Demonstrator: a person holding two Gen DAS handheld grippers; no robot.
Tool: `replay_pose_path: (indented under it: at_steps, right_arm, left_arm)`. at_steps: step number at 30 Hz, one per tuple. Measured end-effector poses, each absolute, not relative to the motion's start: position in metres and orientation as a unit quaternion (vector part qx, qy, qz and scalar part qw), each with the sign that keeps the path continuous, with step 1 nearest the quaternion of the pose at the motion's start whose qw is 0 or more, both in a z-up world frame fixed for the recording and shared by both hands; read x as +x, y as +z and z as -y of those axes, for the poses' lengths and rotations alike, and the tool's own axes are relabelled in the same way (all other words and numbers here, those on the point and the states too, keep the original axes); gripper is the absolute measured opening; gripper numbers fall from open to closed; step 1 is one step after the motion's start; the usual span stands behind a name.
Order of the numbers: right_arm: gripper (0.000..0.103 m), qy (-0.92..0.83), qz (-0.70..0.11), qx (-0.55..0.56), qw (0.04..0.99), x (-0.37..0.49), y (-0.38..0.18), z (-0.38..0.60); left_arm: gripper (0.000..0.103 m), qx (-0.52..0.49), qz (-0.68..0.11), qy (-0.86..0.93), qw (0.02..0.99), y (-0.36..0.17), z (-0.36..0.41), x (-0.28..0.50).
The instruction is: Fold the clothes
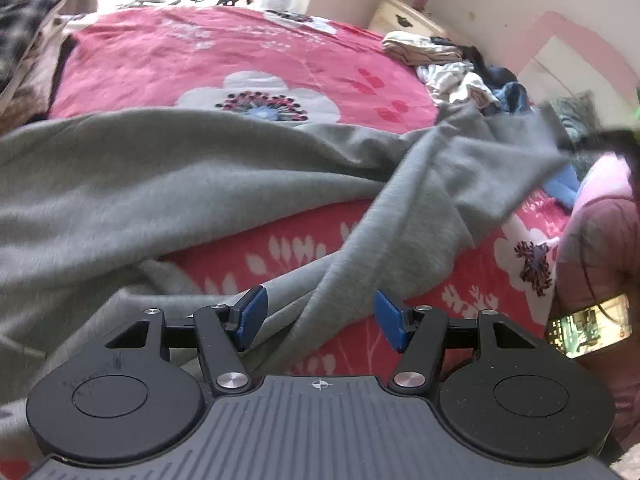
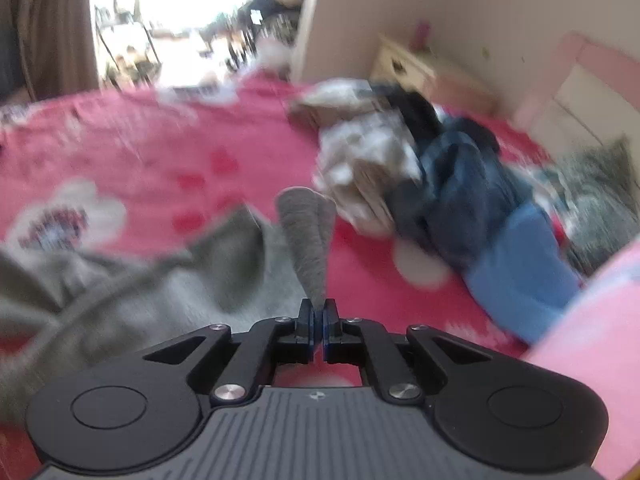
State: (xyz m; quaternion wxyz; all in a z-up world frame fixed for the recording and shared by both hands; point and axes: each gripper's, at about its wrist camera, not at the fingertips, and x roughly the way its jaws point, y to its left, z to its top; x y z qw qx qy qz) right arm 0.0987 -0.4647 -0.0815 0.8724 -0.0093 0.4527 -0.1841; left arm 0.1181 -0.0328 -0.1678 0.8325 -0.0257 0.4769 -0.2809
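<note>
A grey sweatshirt (image 1: 168, 176) lies spread and rumpled across a pink flowered bed (image 1: 224, 48). My left gripper (image 1: 320, 316) is open just above it, and a loose fold of the grey cloth runs between its blue pads (image 1: 250, 316) without being pinched. One grey sleeve (image 1: 472, 160) stretches up toward the right edge. In the right wrist view my right gripper (image 2: 319, 316) is shut on the grey sleeve's cuff (image 2: 308, 240), which stands up from the jaws. The remaining grey cloth (image 2: 120, 280) trails away to the left, blurred.
A heap of unfolded clothes (image 2: 420, 176), white, dark and blue, lies at the bed's far right. A cream nightstand (image 1: 404, 20) stands by the wall. A person's pink sleeve (image 2: 600, 320) is at the right. Folded fabric (image 1: 24, 40) sits at the bed's left edge.
</note>
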Motion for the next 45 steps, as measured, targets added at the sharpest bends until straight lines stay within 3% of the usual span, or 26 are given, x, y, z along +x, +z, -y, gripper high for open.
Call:
replay_pose_path:
  at_steps: [12,13,14,16,26,35,45]
  right_arm:
    - [0.007,-0.180,-0.527,-0.025,0.830,0.071,-0.102,0.466]
    - [0.018,-0.184,-0.528,-0.028,0.828,0.070,-0.101,0.466]
    - [0.036,-0.187,-0.525,-0.028,0.829,0.069,-0.099,0.467]
    - [0.043,-0.194,-0.516,-0.031,0.834,0.064,-0.091,0.467]
    - [0.043,-0.171,-0.458,0.024,0.872,0.073,-0.061,0.463]
    - [0.045,-0.078,-0.459,0.150,0.872,0.113,-0.082,0.453]
    - [0.046,-0.063,-0.474,0.215,0.851,0.132,-0.100,0.454]
  left_arm:
    - [0.060,-0.006,-0.466,-0.271,0.842,-0.159,0.043,0.115]
    - [0.060,-0.001,-0.465,-0.273,0.842,-0.159,0.046,0.116]
    - [0.060,0.004,-0.464,-0.275,0.842,-0.160,0.050,0.116]
    - [0.060,0.009,-0.464,-0.279,0.841,-0.162,0.054,0.117]
    - [0.060,0.027,-0.457,-0.288,0.841,-0.168,0.072,0.130]
    - [0.060,0.065,-0.455,-0.313,0.831,-0.178,0.102,0.142]
    - [0.057,0.087,-0.449,-0.331,0.825,-0.189,0.123,0.142]
